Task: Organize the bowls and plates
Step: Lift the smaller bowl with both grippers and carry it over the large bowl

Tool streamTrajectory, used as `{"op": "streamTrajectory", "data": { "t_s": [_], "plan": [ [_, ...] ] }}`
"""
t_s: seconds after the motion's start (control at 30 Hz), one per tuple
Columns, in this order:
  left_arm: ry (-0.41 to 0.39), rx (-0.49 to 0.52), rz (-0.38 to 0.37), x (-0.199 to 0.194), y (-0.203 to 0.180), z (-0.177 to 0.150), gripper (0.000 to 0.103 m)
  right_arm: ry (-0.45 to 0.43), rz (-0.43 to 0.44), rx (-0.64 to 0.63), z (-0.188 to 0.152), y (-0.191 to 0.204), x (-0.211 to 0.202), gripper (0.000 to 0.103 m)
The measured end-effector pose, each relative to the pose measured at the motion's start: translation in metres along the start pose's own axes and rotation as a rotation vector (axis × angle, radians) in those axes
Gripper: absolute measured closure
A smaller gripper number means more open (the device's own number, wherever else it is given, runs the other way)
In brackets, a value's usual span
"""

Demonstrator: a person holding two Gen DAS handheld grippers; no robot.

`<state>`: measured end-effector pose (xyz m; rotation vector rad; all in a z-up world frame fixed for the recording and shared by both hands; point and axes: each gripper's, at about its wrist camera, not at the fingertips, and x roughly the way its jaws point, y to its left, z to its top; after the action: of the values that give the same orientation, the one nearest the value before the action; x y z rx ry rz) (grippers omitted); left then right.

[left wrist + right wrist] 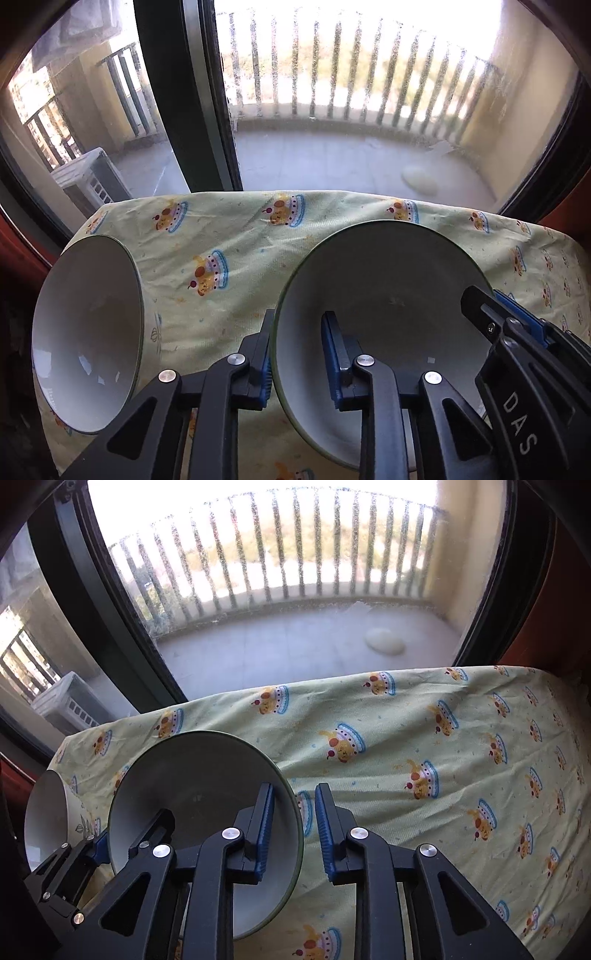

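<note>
Background: glass door (184, 92) onto a balcony, pale railing (332, 66) up at 12 o'clock, an AC unit (92, 177) outside at 9 o'clock.
Surface: table under a yellow-green cloth (229, 236) with little cake prints, a bit wrinkled.
Big bowl: the big bowl (388, 295) sits low in the left view, around 5 o'clock, white inside with a thin green rim. In the right view it's down at 7 o'clock. Can't tell if its base is on the cloth or lifted.
Side bowl: the side bowl (85, 325) is at 8 o'clock in the left view, white inside, pattern on the outside. It's apart from the big bowl, with cloth showing between them.
Left gripper: the left gripper (297, 321) is pinching the big bowl's rim at the bowl's 8 o'clock, one blue pad outside the wall and one inside.
Right gripper: the right gripper (293, 794) is clamped on the opposite rim, about the bowl's 3 o'clock, again with one pad inside and one outside.
Overall: both grippers are on the same bowl, on opposite edges.
Odd bit: pale blob (419, 179) on the balcony floor, no idea what it is.
</note>
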<state>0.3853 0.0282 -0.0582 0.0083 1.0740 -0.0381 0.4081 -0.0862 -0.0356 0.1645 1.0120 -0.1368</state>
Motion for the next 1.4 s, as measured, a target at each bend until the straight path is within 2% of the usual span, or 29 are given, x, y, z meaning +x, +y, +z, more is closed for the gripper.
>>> {"op": "streamTrajectory", "data": {
  "t_s": [0.57, 1.4],
  "plan": [
    [0.036, -0.019, -0.009, -0.003, 0.001, -0.004, 0.085, -0.007, -0.026, -0.046, 0.000, 0.004, -0.005, 0.085],
    [-0.019, -0.051, 0.016, -0.080, -0.038, -0.035, 0.085, -0.022, 0.001, -0.072, -0.018, -0.037, -0.079, 0.086]
  ]
}}
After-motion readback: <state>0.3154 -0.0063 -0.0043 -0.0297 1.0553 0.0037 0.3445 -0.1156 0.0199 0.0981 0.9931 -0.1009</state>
